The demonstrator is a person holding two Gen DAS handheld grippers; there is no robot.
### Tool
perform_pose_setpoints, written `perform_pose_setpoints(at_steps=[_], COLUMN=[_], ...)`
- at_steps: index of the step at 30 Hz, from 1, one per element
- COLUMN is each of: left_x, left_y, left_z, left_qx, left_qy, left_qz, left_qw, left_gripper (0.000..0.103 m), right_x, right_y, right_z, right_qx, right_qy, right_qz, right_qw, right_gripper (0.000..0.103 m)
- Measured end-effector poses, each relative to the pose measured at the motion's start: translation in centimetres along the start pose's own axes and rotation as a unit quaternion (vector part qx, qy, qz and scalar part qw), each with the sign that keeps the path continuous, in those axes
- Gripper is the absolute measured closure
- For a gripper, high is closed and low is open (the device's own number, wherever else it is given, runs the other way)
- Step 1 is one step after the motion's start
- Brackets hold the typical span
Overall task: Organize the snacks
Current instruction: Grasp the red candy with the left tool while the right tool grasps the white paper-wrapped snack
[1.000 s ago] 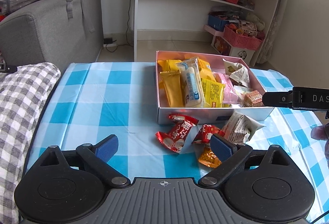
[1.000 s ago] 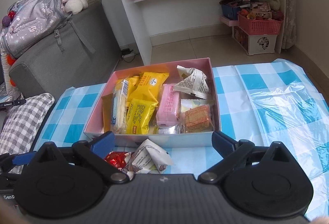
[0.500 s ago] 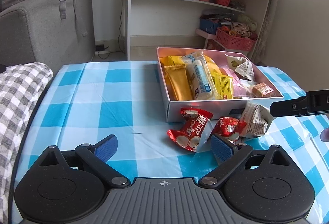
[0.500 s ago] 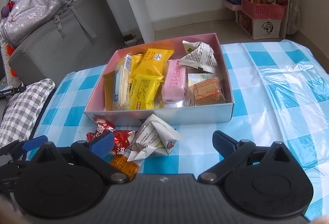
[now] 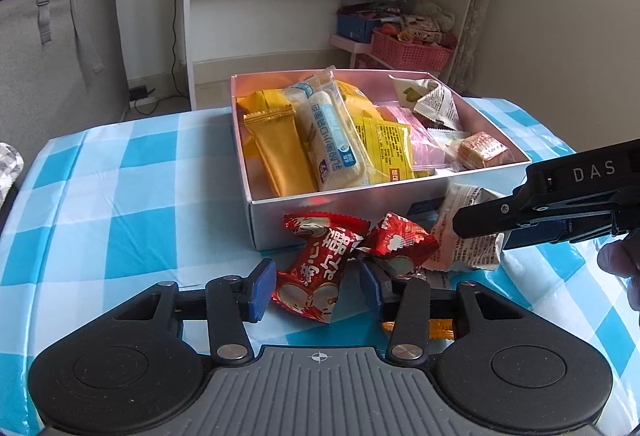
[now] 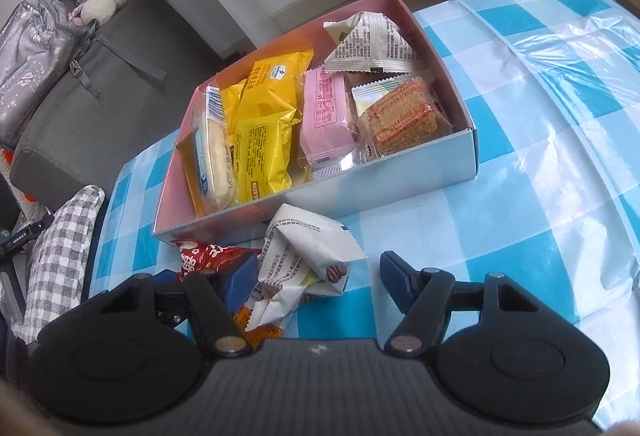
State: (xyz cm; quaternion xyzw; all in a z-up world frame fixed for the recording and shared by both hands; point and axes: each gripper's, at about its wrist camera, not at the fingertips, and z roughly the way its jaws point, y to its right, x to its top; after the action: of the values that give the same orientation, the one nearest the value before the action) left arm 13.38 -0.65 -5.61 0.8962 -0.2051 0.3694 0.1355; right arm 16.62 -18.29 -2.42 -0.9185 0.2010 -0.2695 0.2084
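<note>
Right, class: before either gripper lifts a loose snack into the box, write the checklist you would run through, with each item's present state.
1. Red snack packet lies between the left gripper pads, jaws closing: ok.
2. Left pads pressing on it: cannot tell.
3. White printed packet lies between the right gripper pads, jaws closing: ok.
4. Right pads in contact on both sides: not ok, a gap shows at the right pad.
5. Box has free room for more: cannot tell, it looks crowded.
6. Second red packet clear of the left grip: not ok, it touches the right pad.
</note>
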Motion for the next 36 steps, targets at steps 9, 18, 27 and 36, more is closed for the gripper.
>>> perform_pose_setpoints(at_steps=[9,18,27,36], left_x=[0.3,0.7,0.8,1.8], left_y=[0.4,0.9,0.5,0.3], left_z=[1.1,0.4,-1.9,-4.3], left_qx=[0.017,0.019,0.015,0.013], left_qy=[-0.011,-0.020,-0.019,0.005], left_qz=[0.002,-0.011,-0.018,-0.027], left_qw=[0.9998,0.9996,0.9996,0.9996], left_gripper=[0.070,0.079,0.079,0.079], right_x=[-0.2,0.1,0.4,1.3], right_y=[-0.8,-1.3,-1.3,-1.5], right_z=[0.6,0.1,-1.6,-3.6], right_qx=[-0.001,-0.014,-0.009,0.011], right_qy=[-0.002,-0.001,0.016,0.043], right_qz=[-0.013,-0.025,-0.021,-0.020], right_qw=[1.000,1.000,1.000,0.999], right_gripper=[0.057,0.059,0.060,0.060])
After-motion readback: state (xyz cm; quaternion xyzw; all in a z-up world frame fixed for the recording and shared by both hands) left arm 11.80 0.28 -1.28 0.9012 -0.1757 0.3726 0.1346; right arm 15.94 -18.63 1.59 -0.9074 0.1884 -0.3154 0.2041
